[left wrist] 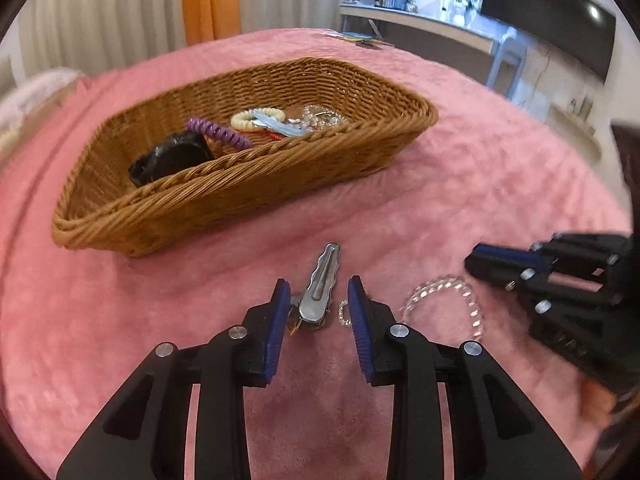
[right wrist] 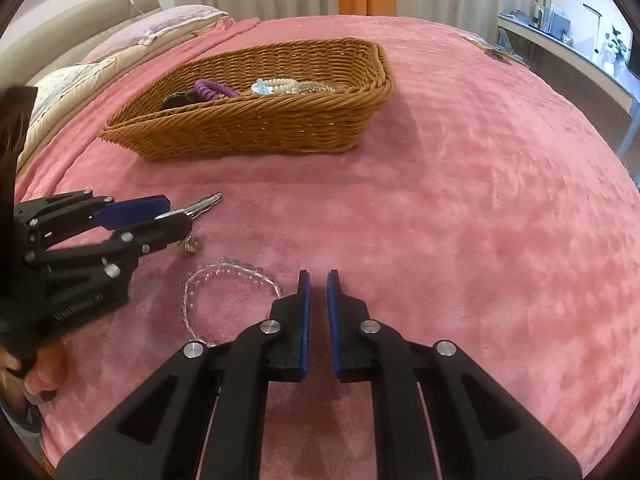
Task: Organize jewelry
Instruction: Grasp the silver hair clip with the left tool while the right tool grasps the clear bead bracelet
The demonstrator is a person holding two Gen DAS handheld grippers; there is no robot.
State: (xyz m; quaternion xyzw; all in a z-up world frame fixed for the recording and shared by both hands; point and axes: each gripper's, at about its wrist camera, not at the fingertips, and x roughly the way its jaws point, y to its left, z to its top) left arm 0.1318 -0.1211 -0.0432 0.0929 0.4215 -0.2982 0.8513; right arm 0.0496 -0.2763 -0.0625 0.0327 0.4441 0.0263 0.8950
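Note:
A silver hair clip (left wrist: pixel 320 288) lies on the pink blanket between the fingers of my left gripper (left wrist: pixel 319 295), which is open around it. A small clear bead ring (left wrist: pixel 343 313) lies by its right finger. A clear bead bracelet (left wrist: pixel 448 304) lies to the right. My right gripper (left wrist: pixel 480 258) hovers beside the bracelet. In the right wrist view my right gripper (right wrist: pixel 318 280) is nearly closed and empty, with the bracelet (right wrist: pixel 224 284) to its left and the left gripper (right wrist: pixel 176 210) over the clip (right wrist: pixel 206 203). The wicker basket (left wrist: pixel 224 200) holds hair ties and beads.
The basket (right wrist: pixel 256 128) holds a purple coil tie (left wrist: pixel 218 131), a black item (left wrist: pixel 170 158), and cream and blue ties (left wrist: pixel 260 118). Pillows (right wrist: pixel 120 44) lie at the bed's far left. A desk (left wrist: pixel 420 24) stands beyond the bed.

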